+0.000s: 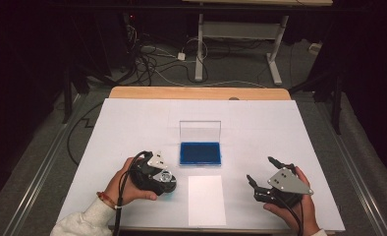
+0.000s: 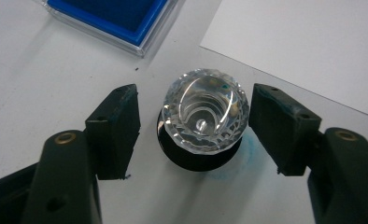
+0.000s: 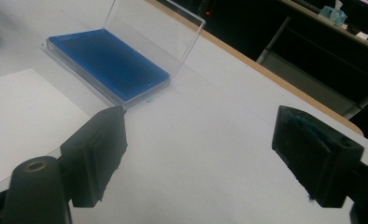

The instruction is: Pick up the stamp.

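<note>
High view: white table (image 1: pixel 132 128), dark room.

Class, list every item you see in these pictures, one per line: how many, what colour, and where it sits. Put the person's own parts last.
Stamp: one, clear faceted top on a black base, between the left jaws, not touched.
Ink pad case: one, blue pad, clear lid raised, table centre.
Paper sheet: one, white, in front of the case.
Table: one, white cover, wooden far edge.
Left gripper: one, black, open around the stamp.
Right gripper: one, black, open, above bare table.
</note>
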